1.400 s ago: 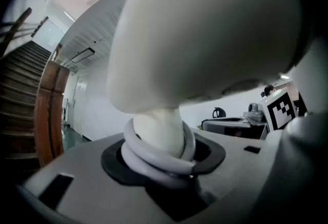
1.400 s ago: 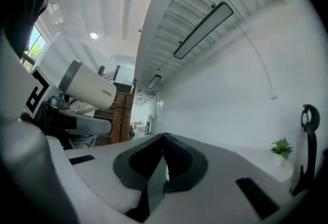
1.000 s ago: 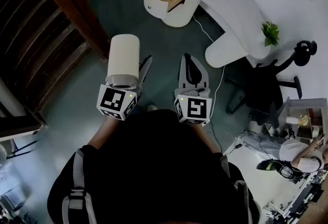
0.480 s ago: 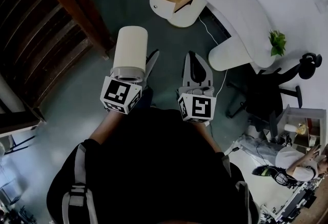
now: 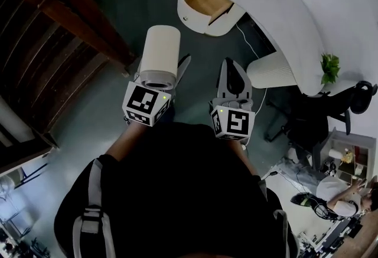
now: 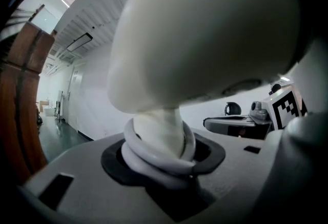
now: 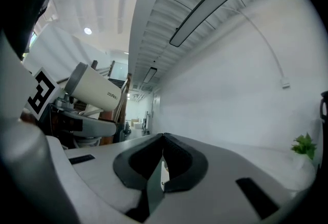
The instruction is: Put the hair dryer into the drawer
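A cream hair dryer stands barrel-up above my left gripper, which is shut on its handle. In the left gripper view the barrel fills the top, and the handle with its white cord coiled round it sits between the pads. My right gripper is held level beside it, shut and empty; its pads meet in the right gripper view, where the hair dryer shows at left. The open drawer, white with a wooden inside, lies ahead at the top, apart from both grippers.
A long curved white counter runs along the right, with the drawer at its near end. Dark wooden beams cross the left. A cable, an office chair, a plant and a seated person are at right.
Both grippers have moved forward together over the floor toward the drawer, the hair dryer still in the left one. The counter and drawer now sit nearer.
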Motion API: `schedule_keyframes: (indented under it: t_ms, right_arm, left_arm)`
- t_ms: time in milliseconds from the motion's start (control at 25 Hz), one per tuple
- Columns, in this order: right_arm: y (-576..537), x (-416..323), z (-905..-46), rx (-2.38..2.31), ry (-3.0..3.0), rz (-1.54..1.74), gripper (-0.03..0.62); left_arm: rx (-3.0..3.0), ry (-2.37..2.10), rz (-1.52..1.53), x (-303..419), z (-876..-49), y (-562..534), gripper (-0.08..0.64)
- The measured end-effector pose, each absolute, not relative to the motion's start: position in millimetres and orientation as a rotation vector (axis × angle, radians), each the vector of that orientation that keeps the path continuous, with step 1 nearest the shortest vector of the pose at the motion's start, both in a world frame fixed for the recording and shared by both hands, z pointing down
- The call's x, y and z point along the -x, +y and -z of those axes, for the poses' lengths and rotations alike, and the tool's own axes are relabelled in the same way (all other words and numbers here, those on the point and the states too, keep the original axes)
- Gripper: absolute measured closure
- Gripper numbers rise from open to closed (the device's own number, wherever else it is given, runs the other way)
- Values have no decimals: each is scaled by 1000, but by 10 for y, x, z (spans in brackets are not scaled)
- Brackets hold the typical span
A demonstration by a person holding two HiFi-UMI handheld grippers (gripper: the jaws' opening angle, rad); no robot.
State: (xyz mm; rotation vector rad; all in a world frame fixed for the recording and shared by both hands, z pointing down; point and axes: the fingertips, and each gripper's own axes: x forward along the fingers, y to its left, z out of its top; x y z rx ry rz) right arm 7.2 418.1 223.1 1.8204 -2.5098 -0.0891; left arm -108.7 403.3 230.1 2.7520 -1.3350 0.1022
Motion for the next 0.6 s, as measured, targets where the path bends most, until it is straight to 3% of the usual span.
schedule_keyframes:
  t_ms: [600]
  right_arm:
    - [3075, 185, -2316, -1908, -2428, 32, 569]
  left_arm:
    - [-2755, -1202, -187, 1291, -2480, 2854, 356]
